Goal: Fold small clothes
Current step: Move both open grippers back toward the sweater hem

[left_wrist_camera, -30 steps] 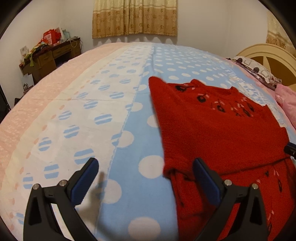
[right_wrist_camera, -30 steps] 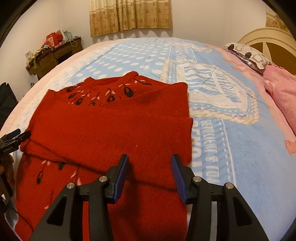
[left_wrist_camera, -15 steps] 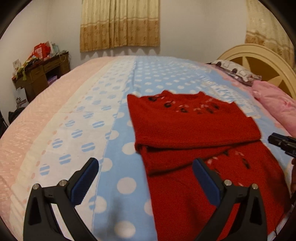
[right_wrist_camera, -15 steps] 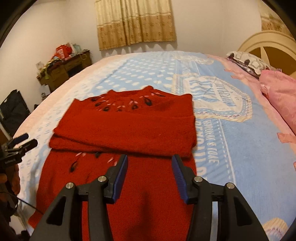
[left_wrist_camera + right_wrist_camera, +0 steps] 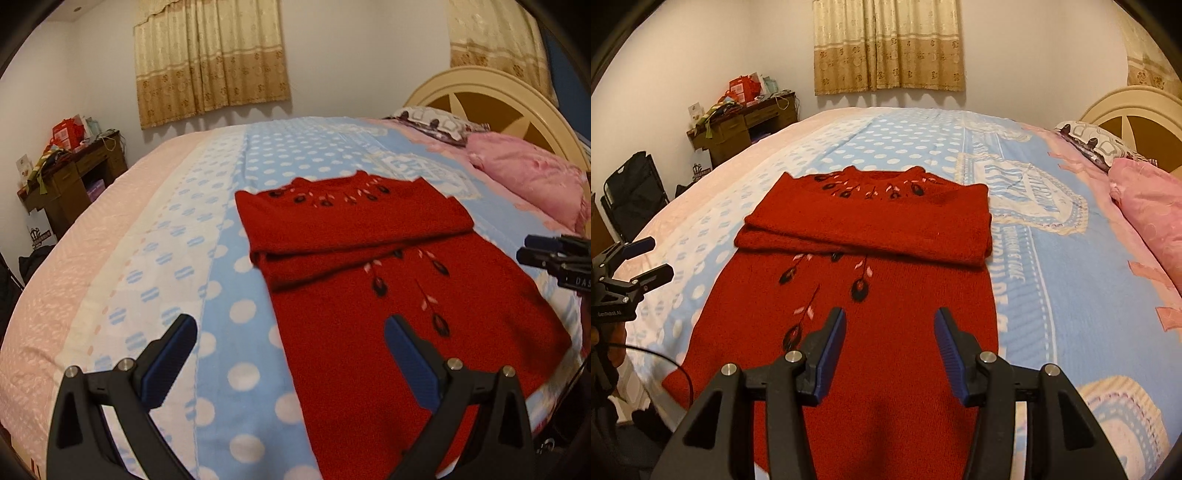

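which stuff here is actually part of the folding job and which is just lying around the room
Part of the job:
- red sweater, sleeves already folded across the chest
- left gripper, open
- right gripper, open
- bed cover it lies on

Just lying about:
- pink pillow
- patterned pillow
- cluttered wooden desk
- black bag
- curtain

You have the bed [image 5: 1052, 295] as your landmark: pink pillow [image 5: 1152, 214] at its head, cluttered wooden desk [image 5: 738, 129] beyond its far corner, curtain [image 5: 886, 44] behind it.
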